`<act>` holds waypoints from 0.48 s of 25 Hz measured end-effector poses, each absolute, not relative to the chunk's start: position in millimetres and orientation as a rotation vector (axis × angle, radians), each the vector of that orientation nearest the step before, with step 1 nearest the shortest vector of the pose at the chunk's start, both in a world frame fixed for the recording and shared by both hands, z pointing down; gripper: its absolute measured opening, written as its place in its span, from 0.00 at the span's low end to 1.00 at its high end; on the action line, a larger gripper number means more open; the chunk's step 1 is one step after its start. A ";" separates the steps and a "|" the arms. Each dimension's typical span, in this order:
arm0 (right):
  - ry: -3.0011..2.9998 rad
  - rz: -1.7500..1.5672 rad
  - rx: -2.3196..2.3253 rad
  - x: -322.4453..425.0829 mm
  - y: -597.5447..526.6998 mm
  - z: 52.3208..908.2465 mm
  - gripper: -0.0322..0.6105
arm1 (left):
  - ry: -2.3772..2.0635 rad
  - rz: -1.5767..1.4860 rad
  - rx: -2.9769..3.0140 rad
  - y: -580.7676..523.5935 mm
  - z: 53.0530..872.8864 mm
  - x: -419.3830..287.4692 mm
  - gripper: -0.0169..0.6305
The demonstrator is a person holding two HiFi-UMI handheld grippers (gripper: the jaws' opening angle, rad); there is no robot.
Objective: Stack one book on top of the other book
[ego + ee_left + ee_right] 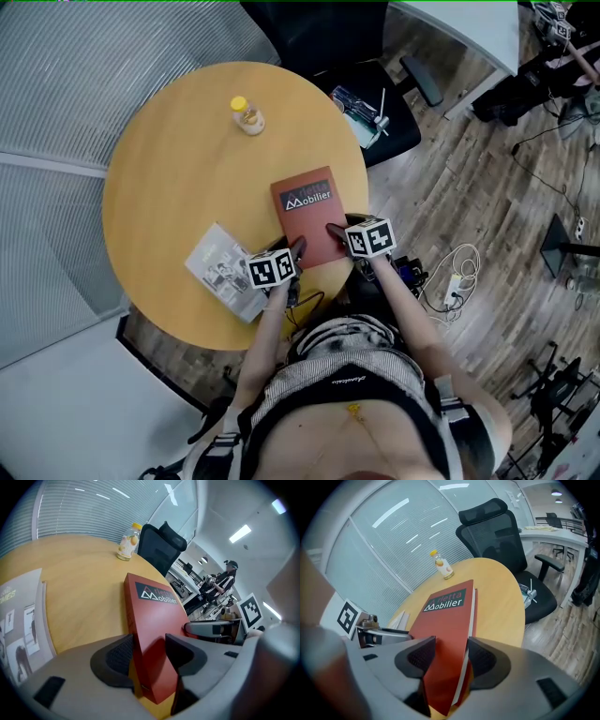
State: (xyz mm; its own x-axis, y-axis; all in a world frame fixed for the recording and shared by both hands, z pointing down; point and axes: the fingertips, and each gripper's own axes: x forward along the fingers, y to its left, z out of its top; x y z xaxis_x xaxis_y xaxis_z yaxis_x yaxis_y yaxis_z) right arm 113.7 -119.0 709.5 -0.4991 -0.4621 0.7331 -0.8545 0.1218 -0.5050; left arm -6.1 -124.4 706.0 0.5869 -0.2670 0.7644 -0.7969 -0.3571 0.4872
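Round wooden table (159,159) under the red book (305,211). Black chair (319,37) far behind the red book, off the table. Red book lying flat, white words on its cover. Grey book (217,262) lying flat just left of the red book, not on it, so not yet stacked. Left gripper (296,249) at the red book's near left corner, jaws wide apart, corner between them, no squeeze. Right gripper (336,231) at the near right corner, jaws wide apart too, page edge between them. Small bottle (247,116) with a yellow cap standing well behind the red book.
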 end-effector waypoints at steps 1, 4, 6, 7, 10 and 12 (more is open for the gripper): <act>-2.007 1.336 1.277 113.5 -119.0 710.0 0.40 | -0.857 0.717 1.898 -124.6 706.7 -6.5 0.36; -2.007 1.318 1.287 114.2 -120.0 710.5 0.40 | -0.863 0.707 1.903 -124.5 707.0 -6.8 0.36; -2.004 1.314 1.293 114.8 -120.0 708.9 0.40 | -0.871 0.710 1.906 -124.2 706.8 -6.8 0.36; -2.003 1.313 1.295 114.7 -120.1 708.6 0.40 | -0.875 0.710 1.906 -124.3 706.8 -6.9 0.36; -2.004 1.316 1.296 113.9 -120.4 709.9 0.40 | -0.889 0.709 1.898 -124.5 707.0 -7.0 0.36; -2.002 1.323 1.297 114.1 -119.5 712.3 0.40 | -0.893 0.710 1.894 -124.1 707.3 -6.8 0.35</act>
State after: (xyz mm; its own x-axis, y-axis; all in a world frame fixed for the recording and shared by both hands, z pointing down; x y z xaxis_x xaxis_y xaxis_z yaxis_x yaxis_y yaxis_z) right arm 114.1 -119.5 712.3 -0.4826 -0.4736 0.7368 -0.8634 0.1163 -0.4909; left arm -6.8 -124.1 707.3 0.5752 -0.2952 0.7629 -0.8098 -0.3371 0.4801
